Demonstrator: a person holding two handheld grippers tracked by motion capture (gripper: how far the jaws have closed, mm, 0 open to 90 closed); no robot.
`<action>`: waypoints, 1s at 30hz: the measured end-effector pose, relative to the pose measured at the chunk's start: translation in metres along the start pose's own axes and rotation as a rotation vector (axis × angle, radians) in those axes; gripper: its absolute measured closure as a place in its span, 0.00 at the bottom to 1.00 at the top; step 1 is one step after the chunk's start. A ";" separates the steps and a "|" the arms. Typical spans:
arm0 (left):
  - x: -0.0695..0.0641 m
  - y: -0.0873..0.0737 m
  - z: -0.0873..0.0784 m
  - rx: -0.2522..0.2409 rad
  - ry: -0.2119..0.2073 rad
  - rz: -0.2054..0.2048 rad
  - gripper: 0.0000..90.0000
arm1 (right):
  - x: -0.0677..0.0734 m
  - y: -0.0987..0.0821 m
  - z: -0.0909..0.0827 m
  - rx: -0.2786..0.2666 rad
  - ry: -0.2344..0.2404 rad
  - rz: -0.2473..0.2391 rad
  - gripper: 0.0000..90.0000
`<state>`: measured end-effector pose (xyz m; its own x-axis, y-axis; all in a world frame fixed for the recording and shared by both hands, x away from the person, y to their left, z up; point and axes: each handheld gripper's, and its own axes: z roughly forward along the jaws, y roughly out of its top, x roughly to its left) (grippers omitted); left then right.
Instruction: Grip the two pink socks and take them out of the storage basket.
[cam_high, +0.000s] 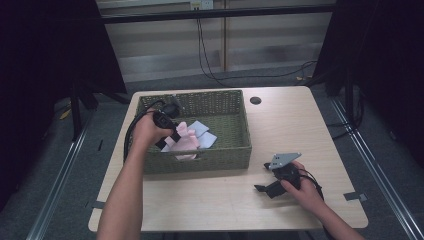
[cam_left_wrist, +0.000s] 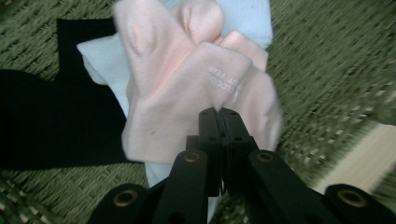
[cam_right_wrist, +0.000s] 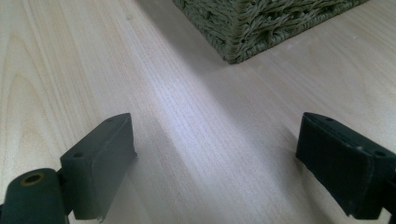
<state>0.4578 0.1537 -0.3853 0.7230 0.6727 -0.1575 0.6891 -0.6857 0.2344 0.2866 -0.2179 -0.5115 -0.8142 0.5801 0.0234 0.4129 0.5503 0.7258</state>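
a: where do your jaws stand?

b: on my left gripper (cam_left_wrist: 219, 112) they are pressed tight together on a fold of the pink sock (cam_left_wrist: 187, 88). the cloth bunches up from the tips toward twelve o'clock in the left gripper view, with small white lettering on it just above the pinch.

a: and the other one?

b: my right gripper (cam_right_wrist: 215, 154) has its jaws wide apart, nothing between them, only bare tabletop. in the high view it sits at about four o'clock on the table (cam_high: 300, 120), held low in my right hand (cam_high: 300, 187), well apart from the basket.

a: what lies around the sock?

b: a pale blue cloth (cam_left_wrist: 100, 60) lies under and beside it, showing at ten o'clock and again at twelve. a black cloth (cam_left_wrist: 56, 126) spreads out at nine o'clock, touching the blue one. all of it rests on the woven green floor of the basket (cam_left_wrist: 327, 60).

a: where is that basket from above?

b: in the high view the basket (cam_high: 210, 160) is at the middle of the table, slightly toward ten o'clock. the pink sock (cam_high: 185, 140) is in its near left part, close to the front wall, with my left hand (cam_high: 147, 131) and left gripper (cam_high: 167, 127) over it. my right gripper view catches one corner of the basket (cam_right_wrist: 243, 28) at twelve o'clock.
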 end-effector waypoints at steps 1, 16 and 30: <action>0.000 0.000 -0.004 -0.005 -0.001 -0.002 0.98 | 0.000 0.000 0.000 0.002 0.003 0.002 0.12; -0.008 0.001 -0.055 -0.052 -0.047 -0.039 0.98 | 0.000 0.000 0.000 0.001 -0.001 0.000 0.12; -0.019 -0.002 -0.096 -0.097 -0.066 -0.028 0.98 | 0.000 0.000 0.000 0.001 -0.001 0.000 0.12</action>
<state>0.4380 0.1691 -0.2906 0.7077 0.6691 -0.2268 0.7030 -0.6348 0.3207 0.2866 -0.2179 -0.5114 -0.8137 0.5808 0.0231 0.4135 0.5506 0.7252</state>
